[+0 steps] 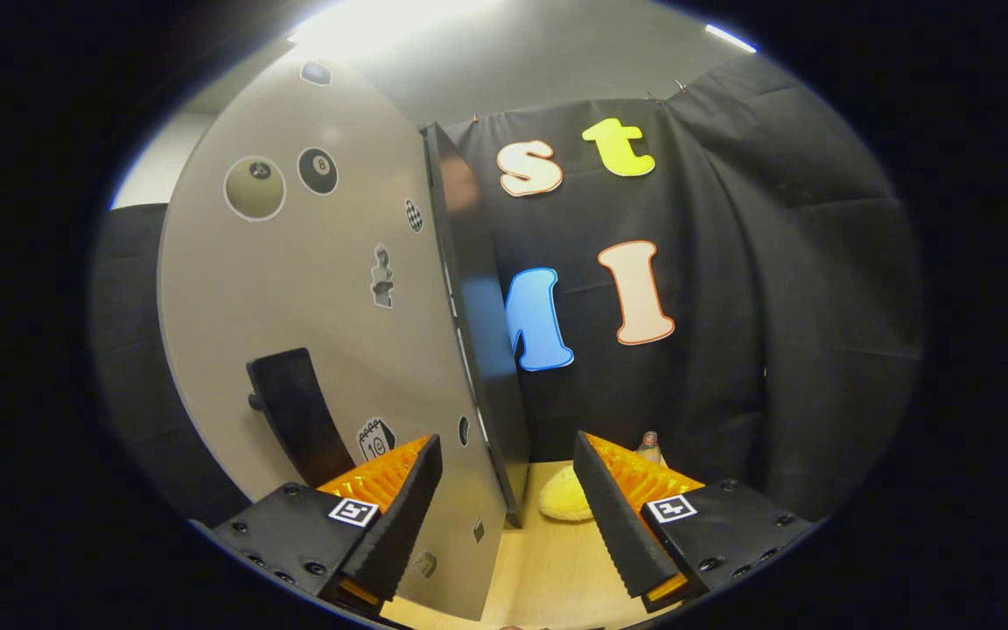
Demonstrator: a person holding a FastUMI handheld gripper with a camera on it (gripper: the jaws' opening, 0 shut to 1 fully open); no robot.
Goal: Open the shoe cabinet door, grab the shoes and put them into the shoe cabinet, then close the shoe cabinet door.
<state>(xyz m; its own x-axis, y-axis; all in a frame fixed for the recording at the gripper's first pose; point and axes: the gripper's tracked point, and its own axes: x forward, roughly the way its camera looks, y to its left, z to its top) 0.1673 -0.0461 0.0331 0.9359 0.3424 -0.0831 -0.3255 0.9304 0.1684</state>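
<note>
The grey shoe cabinet door (320, 297) stands tall to the left, with stickers on its face and a black handle (294, 420) low down. Its right edge (469, 350) runs down between my fingers. My gripper (508, 503) is open, nothing held; the left finger (403, 516) overlaps the door's face near the handle, and the right finger (613, 516) is off to the door's right. A yellow fluffy shoe (565, 503) lies on the wooden floor just beyond the fingers, partly hidden behind the right finger.
Pale wooden floor (539, 569) runs under the fingers. A small bottle (649, 446) stands behind the right finger, in front of the black cloth wall (775, 306).
</note>
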